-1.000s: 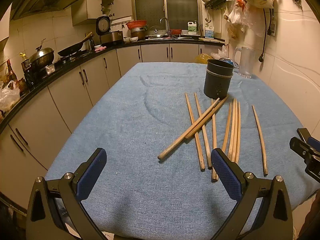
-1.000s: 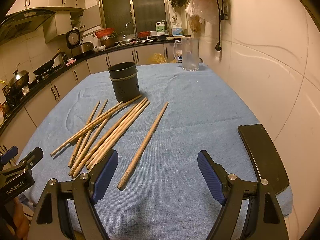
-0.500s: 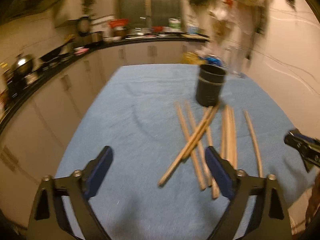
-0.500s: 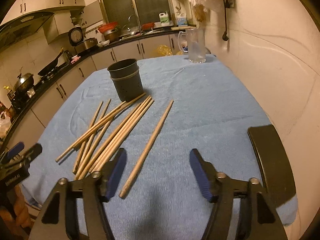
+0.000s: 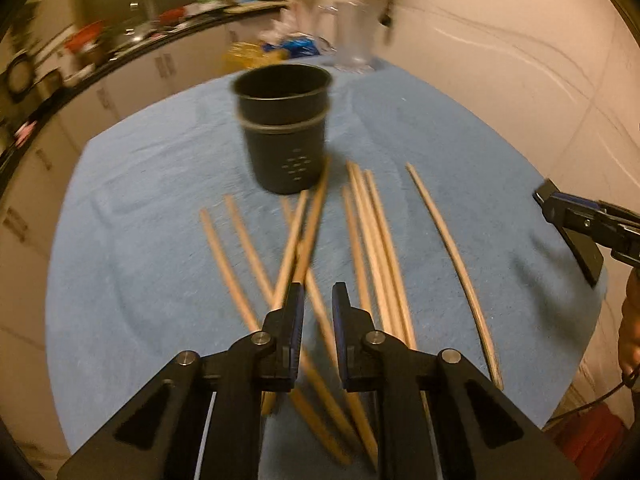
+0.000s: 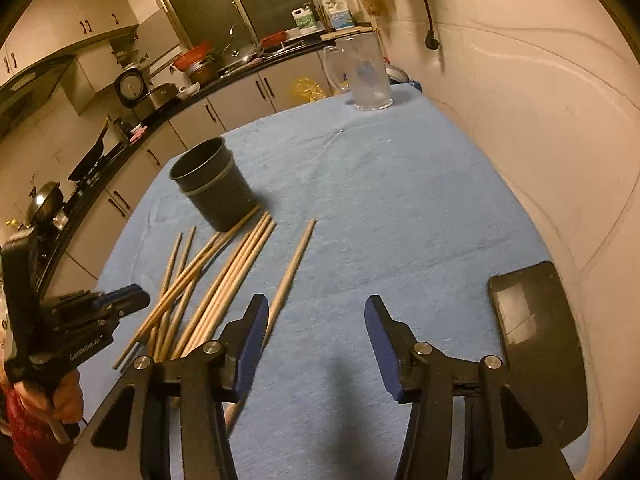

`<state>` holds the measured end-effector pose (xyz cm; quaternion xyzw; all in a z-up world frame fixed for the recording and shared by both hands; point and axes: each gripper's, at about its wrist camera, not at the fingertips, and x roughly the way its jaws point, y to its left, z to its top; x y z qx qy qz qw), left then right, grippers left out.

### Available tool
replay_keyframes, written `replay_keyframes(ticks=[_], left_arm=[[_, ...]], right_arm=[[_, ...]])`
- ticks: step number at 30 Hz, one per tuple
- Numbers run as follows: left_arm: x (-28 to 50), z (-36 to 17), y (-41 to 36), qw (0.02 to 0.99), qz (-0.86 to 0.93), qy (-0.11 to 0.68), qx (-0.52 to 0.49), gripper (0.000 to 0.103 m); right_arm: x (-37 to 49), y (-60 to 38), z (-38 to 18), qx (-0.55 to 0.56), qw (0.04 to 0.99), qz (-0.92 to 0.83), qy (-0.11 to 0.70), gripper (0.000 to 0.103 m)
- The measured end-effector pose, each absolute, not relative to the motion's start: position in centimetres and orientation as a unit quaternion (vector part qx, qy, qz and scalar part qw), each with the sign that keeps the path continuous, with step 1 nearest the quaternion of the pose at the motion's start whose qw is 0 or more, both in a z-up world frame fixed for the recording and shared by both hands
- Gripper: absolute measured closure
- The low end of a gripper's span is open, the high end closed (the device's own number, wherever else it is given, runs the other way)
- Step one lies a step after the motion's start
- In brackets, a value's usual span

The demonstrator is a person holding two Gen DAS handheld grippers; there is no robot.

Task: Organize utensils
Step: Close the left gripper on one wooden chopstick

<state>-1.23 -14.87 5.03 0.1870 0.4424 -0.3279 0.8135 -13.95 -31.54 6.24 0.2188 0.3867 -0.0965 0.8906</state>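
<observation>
Several wooden chopsticks (image 5: pixel 372 232) lie fanned on the blue cloth in front of a dark round holder (image 5: pixel 284 140). My left gripper (image 5: pixel 318 300) hovers over the crossed sticks. Its jaws are closing to a narrow gap, and a stick shows through that gap without the pads pressing on it. In the right wrist view the chopsticks (image 6: pixel 224 280) and holder (image 6: pixel 216 188) sit to the left. My right gripper (image 6: pixel 316 308) is closing, half wide, with only cloth between its fingers. A lone chopstick (image 6: pixel 294 264) runs under its left finger. The left gripper (image 6: pixel 120 300) shows at the left edge.
A clear plastic jug (image 6: pixel 366 76) stands at the table's far end. A flat black slab (image 6: pixel 536 340) lies near the right edge, close to the tiled wall. Kitchen counters with pots run along the left. The right gripper (image 5: pixel 560 208) pokes in from the right.
My left gripper swung right and tipped down over the chopsticks, and its jaws went from wide to nearly together. The right gripper's jaws narrowed and it moved closer to the lone chopstick.
</observation>
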Motion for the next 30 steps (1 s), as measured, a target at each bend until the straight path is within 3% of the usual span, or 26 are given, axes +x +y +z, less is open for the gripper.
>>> replay_keyframes(ticks=[14,23,30], left_arm=[[3.0,2.7,-18.2,0.79,-0.305,0.484,0.219,0.09],[6.0,2.7,-16.4,0.78,-0.316,0.516,0.159,0.088],[6.2,1.9,-16.7,0.769,-0.323,0.524,0.172,0.084]], right_arm=[[-13.4,-33.0,4.6,0.222,0.891,-0.089,0.386,0.049],[-12.6,-33.2,3.9,0.225,0.888,-0.088,0.392,0.049],[-11.6,-33.0,3.4,0.227,0.883,-0.086,0.402,0.049]])
